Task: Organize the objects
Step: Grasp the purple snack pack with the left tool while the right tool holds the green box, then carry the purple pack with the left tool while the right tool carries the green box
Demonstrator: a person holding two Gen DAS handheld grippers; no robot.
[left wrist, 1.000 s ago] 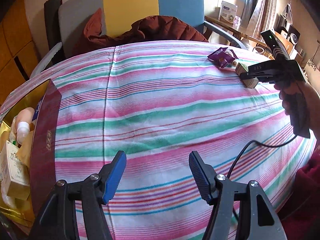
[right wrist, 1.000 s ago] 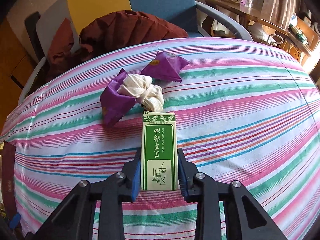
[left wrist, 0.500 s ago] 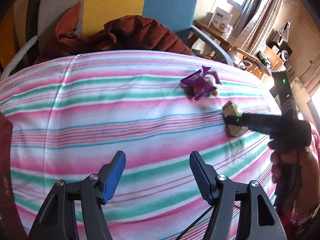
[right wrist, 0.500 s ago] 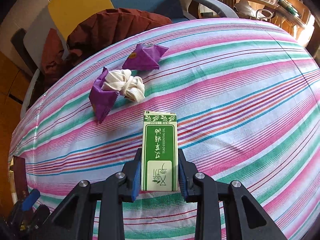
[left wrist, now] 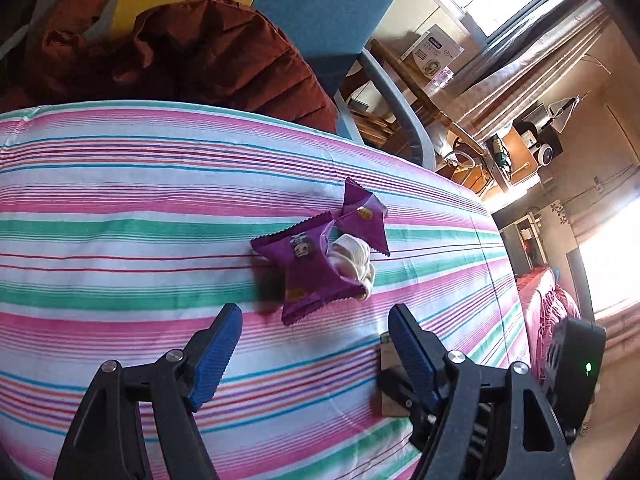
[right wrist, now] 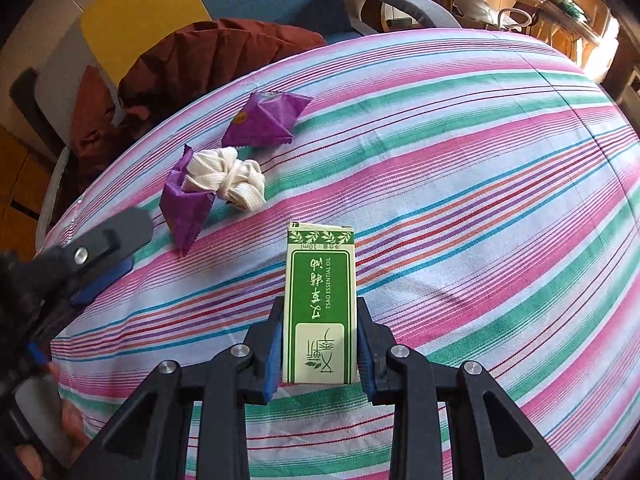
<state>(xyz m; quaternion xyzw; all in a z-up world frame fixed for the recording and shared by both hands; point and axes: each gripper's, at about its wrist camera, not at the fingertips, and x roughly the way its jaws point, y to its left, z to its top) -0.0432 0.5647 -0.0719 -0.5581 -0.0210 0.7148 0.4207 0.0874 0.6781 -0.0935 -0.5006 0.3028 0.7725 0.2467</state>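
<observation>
My right gripper [right wrist: 320, 309] is shut on a green and white essential-oil box [right wrist: 320, 280], held just above the striped tablecloth [right wrist: 480, 168]. Beyond it lie a purple snack packet [right wrist: 188, 204], a knotted white cloth [right wrist: 228, 178] resting on that packet, and a second purple packet [right wrist: 266, 122]. My left gripper [left wrist: 313, 314] hovers just short of the nearer purple packet [left wrist: 308, 276]; its jaws are opening and nothing is between them. The white cloth [left wrist: 352, 258] and the other packet [left wrist: 364, 220] sit behind. The left gripper [right wrist: 132, 244] also shows at the left of the right wrist view.
A chair with a yellow and blue back [left wrist: 320, 8] carries a brown jacket [left wrist: 200, 52] at the table's far edge. A wooden desk [left wrist: 432, 92] with a white carton stands beyond the right edge. A hand [right wrist: 68, 428] grips the left handle.
My left gripper has swung right across the table, away from the open box at the left, up to the purple packets, and its jaws have widened. The right gripper still holds the green box, slightly rolled.
</observation>
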